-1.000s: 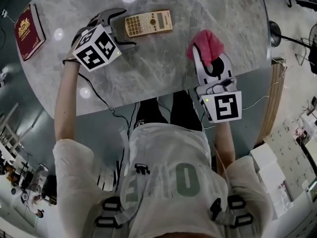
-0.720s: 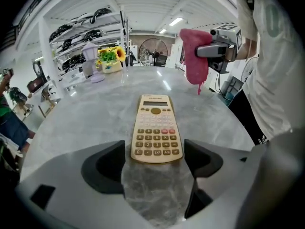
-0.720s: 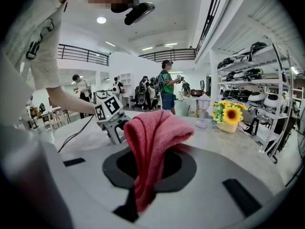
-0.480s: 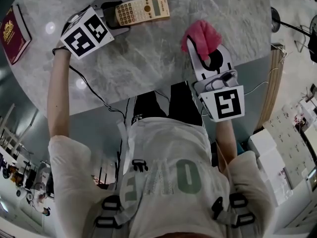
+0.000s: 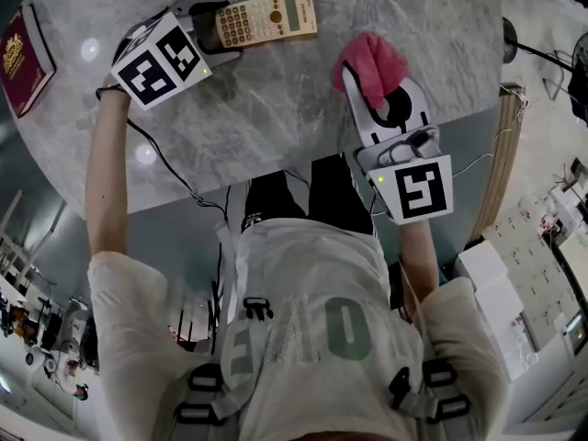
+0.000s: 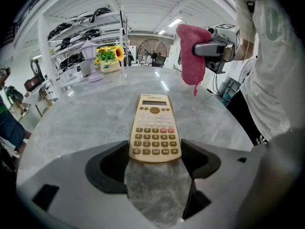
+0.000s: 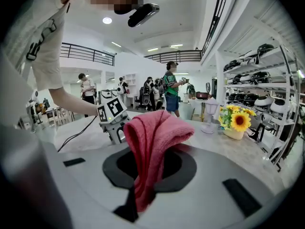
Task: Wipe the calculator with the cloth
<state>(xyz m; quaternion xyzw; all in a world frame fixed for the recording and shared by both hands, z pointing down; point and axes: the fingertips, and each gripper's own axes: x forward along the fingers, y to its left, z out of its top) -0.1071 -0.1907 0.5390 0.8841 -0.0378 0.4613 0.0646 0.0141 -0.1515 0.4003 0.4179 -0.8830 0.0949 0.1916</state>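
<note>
A beige calculator (image 5: pixel 266 18) lies flat on the grey marble table (image 5: pixel 276 118), keys up. My left gripper (image 5: pixel 217 28) has its jaws round the calculator's left end; they have just been closing. In the left gripper view the key end of the calculator (image 6: pixel 155 128) sits between the two dark pads (image 6: pixel 110 162), which touch its sides. My right gripper (image 5: pixel 372 90) hovers to the right, shut on a pink cloth (image 5: pixel 372 61). The cloth (image 7: pixel 152 142) bunches up out of the jaws and hangs folded, and it shows as the cloth (image 6: pixel 192 56) in the left gripper view.
A dark red booklet (image 5: pixel 20 49) lies at the table's far left. A vase of yellow flowers (image 7: pixel 236 123) and a small lamp (image 7: pixel 209 113) stand at the far side. The table's curved near edge (image 5: pixel 303 163) runs by the person's body. People stand in the background.
My left gripper moved right onto the calculator's left end and its jaws closed round it. The right gripper with the cloth stayed in about the same place.
</note>
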